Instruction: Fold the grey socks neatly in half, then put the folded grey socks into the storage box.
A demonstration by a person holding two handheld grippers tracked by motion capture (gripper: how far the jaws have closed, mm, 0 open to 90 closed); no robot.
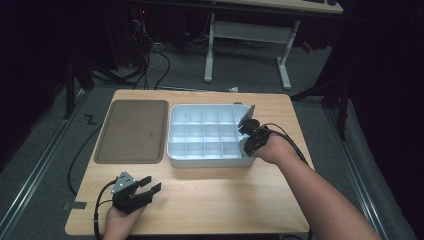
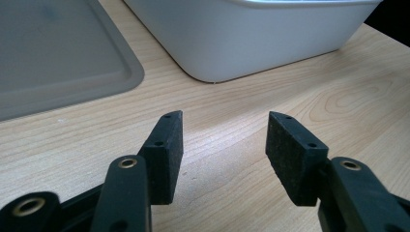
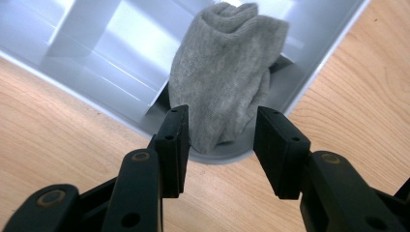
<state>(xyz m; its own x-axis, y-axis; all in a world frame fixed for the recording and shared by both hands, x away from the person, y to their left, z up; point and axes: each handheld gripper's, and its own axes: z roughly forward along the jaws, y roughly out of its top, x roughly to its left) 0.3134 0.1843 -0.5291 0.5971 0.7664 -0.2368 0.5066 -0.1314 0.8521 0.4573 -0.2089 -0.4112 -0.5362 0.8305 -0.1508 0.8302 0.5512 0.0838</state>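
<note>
Sock [image 3: 223, 72] is standing upright in the divided box's [image 1: 210, 161] corner compartment, just ahead of the right tongs [image 3: 220, 145], gaping apart; left tongs [image 2: 223, 154] are idling apart, farther away.

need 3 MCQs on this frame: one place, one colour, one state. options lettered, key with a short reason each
1. Where is the sock?
A. On the brown tray
B. In a corner compartment of the white divided bin
C. On the bare table

2. What colour is the sock?
A. Grey
B. Red
C. Blue

3. How do the jaws of the right hand-held gripper stand?
A. Clamped on the bin's rim
B. Fully closed with nothing between them
C. Apart, with the sock's lower end in the gap

Key:
1 B: the right gripper view shows the sock standing behind the bin's rounded corner, next to a divider.
2 A: the knit fabric is plain grey in that view.
3 C: both pads stand apart; the left one is close to the sock and I cannot tell if it touches, while the right one is clear of it.
</note>
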